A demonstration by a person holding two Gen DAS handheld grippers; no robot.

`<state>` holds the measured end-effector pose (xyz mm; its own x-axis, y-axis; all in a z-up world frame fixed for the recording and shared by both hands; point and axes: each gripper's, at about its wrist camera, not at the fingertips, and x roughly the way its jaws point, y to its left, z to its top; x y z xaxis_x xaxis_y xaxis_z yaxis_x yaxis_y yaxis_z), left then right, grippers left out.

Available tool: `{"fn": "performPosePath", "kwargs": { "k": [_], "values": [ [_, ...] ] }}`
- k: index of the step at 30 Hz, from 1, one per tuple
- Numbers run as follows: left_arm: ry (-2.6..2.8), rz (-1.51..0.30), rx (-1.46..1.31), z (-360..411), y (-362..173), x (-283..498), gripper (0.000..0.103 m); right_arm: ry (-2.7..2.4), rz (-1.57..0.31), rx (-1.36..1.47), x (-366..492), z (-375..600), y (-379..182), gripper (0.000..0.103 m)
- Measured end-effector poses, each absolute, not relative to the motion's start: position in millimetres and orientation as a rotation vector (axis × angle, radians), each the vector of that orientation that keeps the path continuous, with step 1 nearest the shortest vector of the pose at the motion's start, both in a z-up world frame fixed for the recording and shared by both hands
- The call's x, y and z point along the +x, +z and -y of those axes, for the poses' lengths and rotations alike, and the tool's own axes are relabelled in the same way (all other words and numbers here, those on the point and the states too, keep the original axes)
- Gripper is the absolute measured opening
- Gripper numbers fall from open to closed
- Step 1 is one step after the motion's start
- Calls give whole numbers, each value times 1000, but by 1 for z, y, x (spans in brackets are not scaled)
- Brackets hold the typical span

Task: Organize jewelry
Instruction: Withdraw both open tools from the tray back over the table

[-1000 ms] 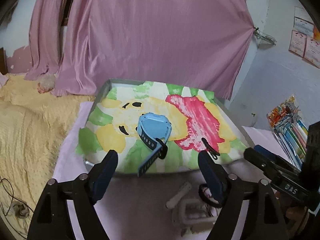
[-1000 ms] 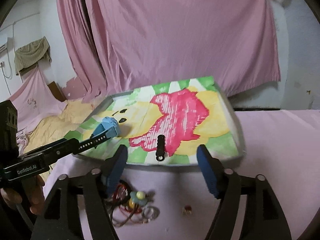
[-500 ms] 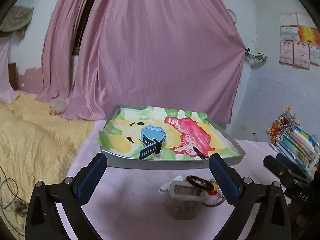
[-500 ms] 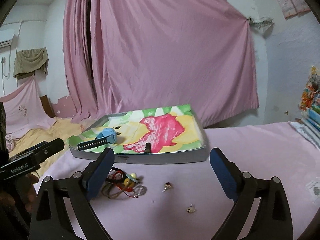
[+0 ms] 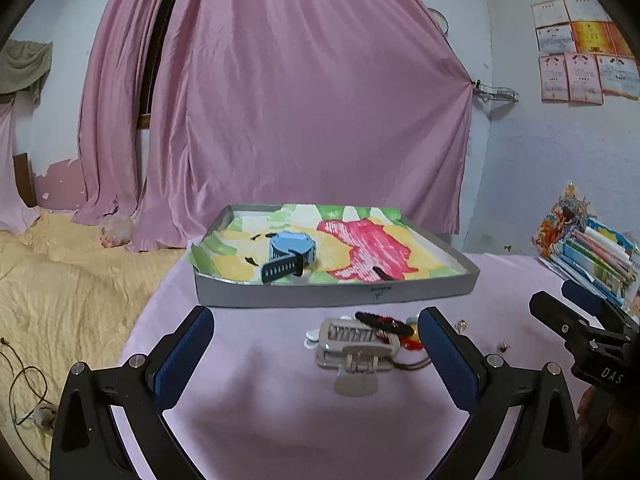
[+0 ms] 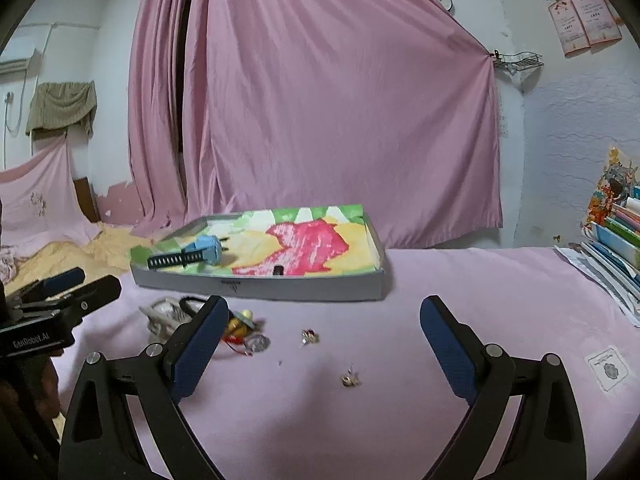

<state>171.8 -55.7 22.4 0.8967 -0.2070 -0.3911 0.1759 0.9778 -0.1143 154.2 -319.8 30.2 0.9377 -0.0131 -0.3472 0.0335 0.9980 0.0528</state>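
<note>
While both wrist views are aimed at the pink-covered tabletop (image 5: 248,364), the left hand-held gripper (image 5: 316,344) is seen spread wide with nothing between its blue pads, held above the cloth short of the tray (image 5: 336,294). The right hand-held gripper (image 6: 320,332) is likewise spread apart and empty, held over the cloth near the loose pieces. A blue watch (image 5: 291,249) with a dark strap is seen lying inside the grey tray on the colourful liner, left of centre; a small black item (image 5: 385,274) is seen further right on the red patch, type not discernible. In front of the tray, on the cloth, a pale metal-band watch (image 5: 354,344) is seen beside a tangle of red cord and beads (image 5: 404,332), the two touching or overlapping. Two small earring-like pieces (image 6: 310,335) and (image 6: 350,379) are seen lying apart from each other on the cloth between the right gripper's fingers; detail is too small to resolve. A stack of books (image 5: 596,252) is seen at the right edge of the tabletop. A pink curtain (image 5: 304,112) is hung behind the tray.
</note>
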Motion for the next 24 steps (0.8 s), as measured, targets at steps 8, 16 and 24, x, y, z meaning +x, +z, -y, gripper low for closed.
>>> {"fn": "performPosePath", "kwargs": {
  "k": [8, 16, 24],
  "values": [
    [-214, -470, -59, 63, 13, 175, 102, -8, -434, 59, 160, 325, 19, 94],
    [-226, -584, -6, 72, 5, 188, 102, -26, -523, 107, 173, 333, 4, 94],
    [-237, -657, 19, 79, 0, 199, 102, -14, -629, 124, 188, 333, -7, 94]
  ]
}}
